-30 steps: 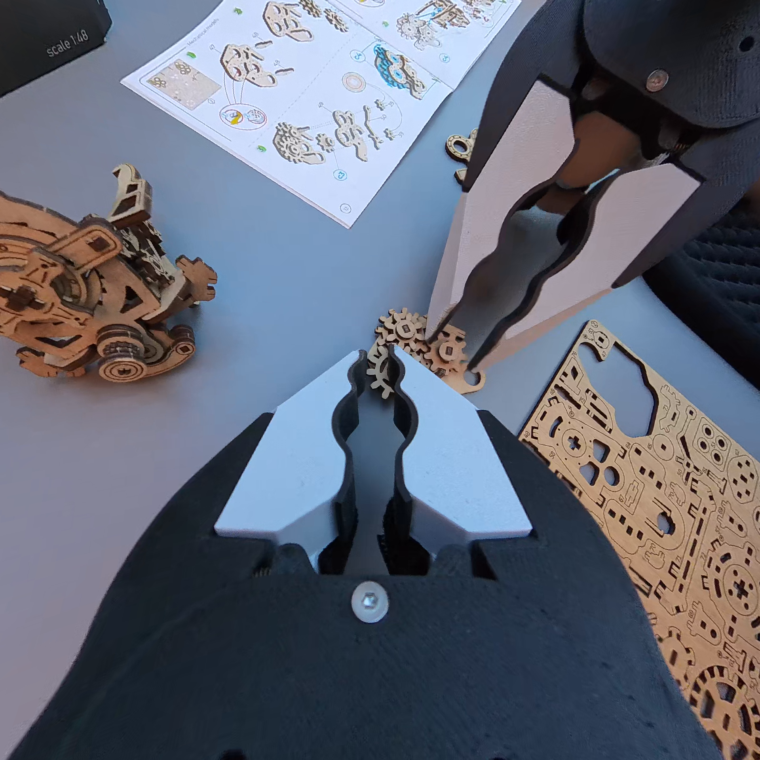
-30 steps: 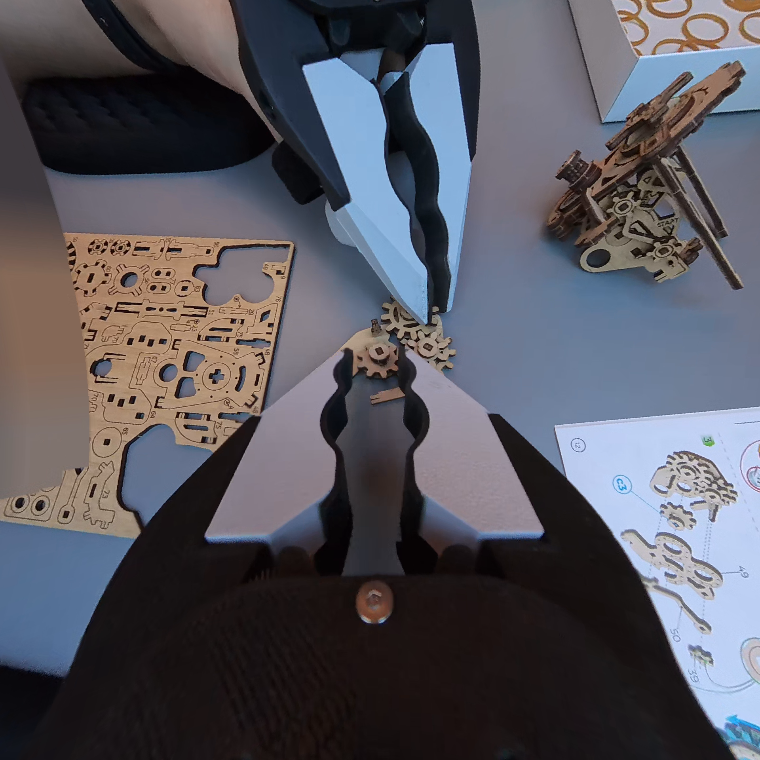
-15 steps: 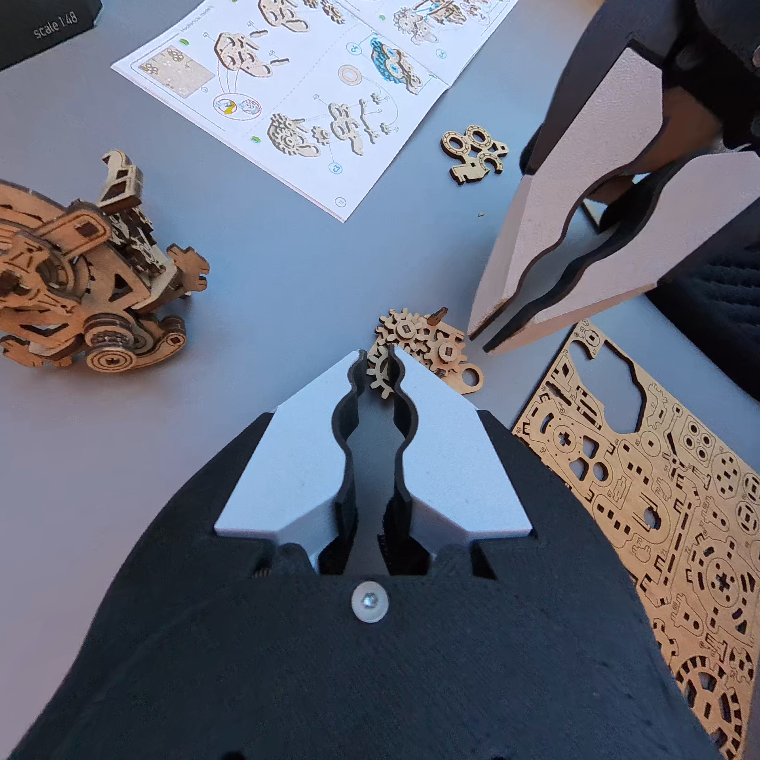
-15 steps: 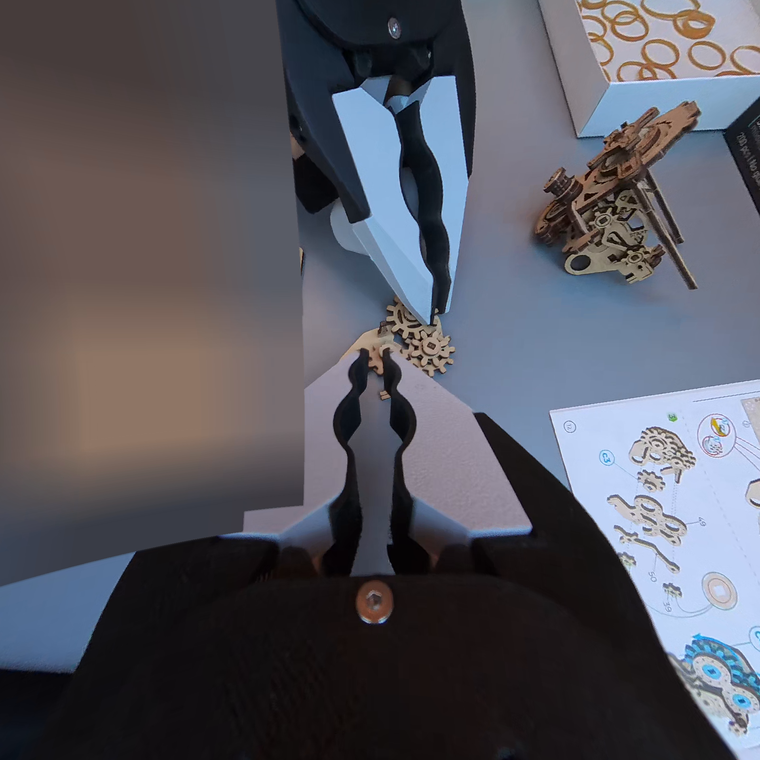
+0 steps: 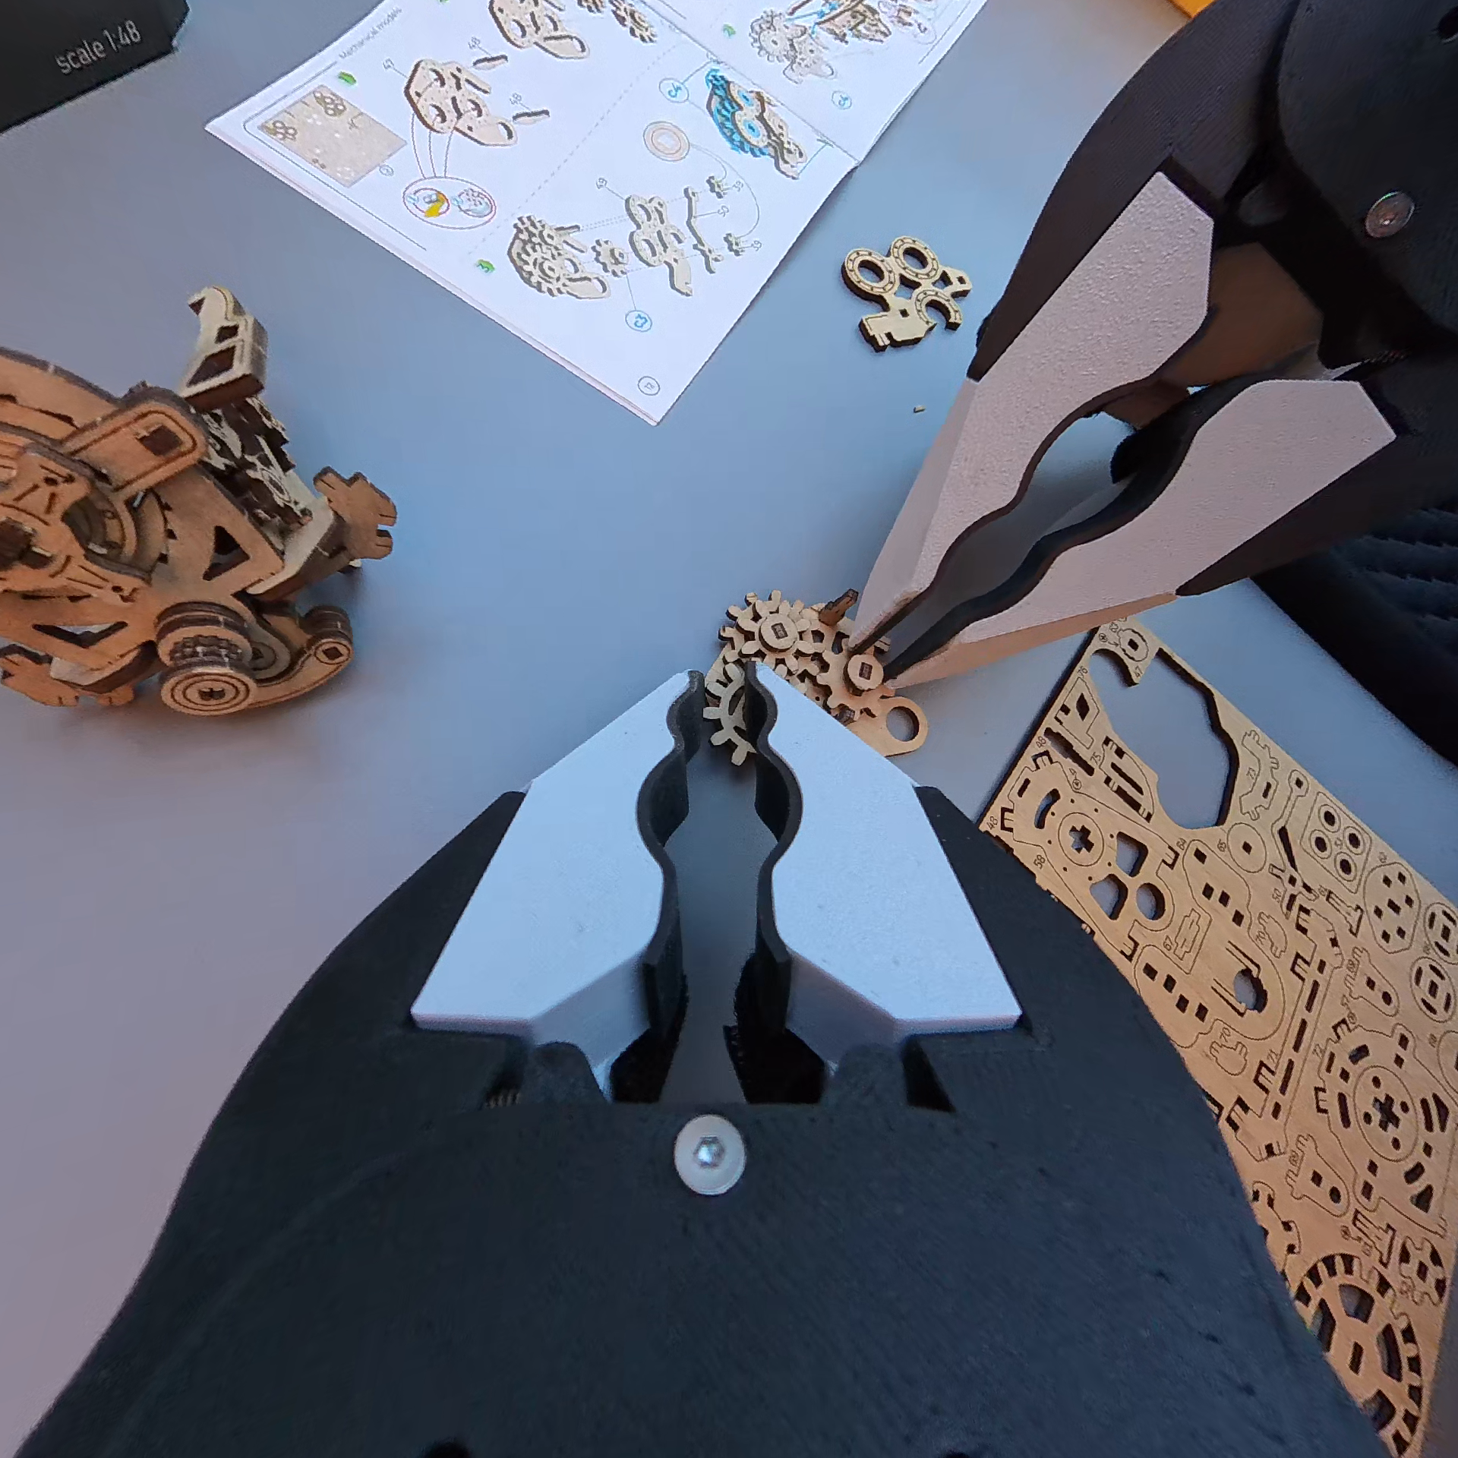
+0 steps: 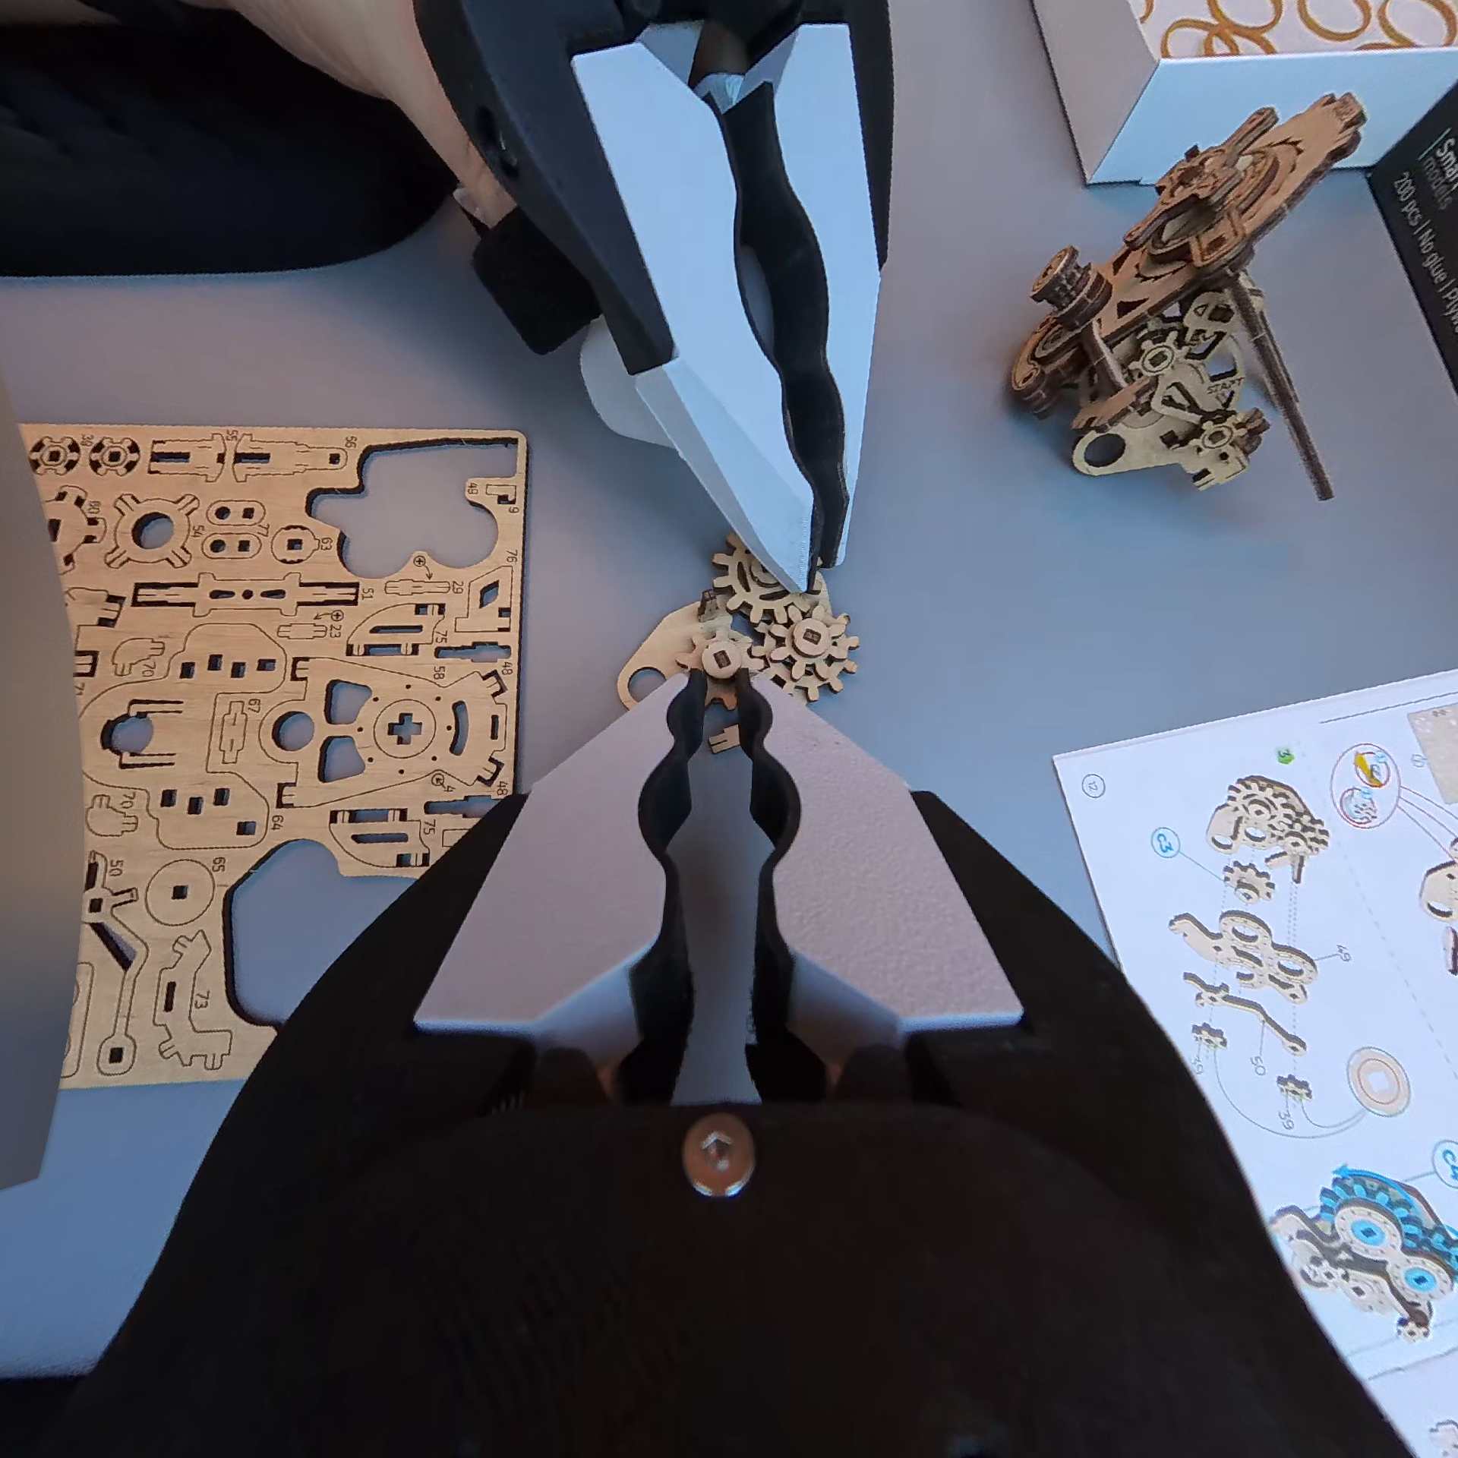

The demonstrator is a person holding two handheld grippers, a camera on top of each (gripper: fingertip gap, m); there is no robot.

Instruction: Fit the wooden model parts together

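Pale laser-cut wood gear assembly (image 5: pixel 797 655), matt grey table (image 5: pixel 513 552), glossy paper leaflet (image 5: pixel 552 158).

A hobby desk: grey tabletop (image 5: pixel 552 552), instruction leaflet (image 5: pixel 552 158), laser-cut wooden sheet (image 6: pixel 237 710), kit boxes (image 6: pixel 1231 87)

each gripper: black ribbed printed housing, one silver hex screw at centre, two pale grey wedge fingers (image 5: pixel 584 860) lined with wavy black pads (image 6: pixel 671 797).

Two claws (image 5: pixel 726 694) (image 6: pixel 718 686), three gears (image 6: pixel 805 643), one part sheet (image 6: pixel 260 710), one booklet (image 5: pixel 552 181).
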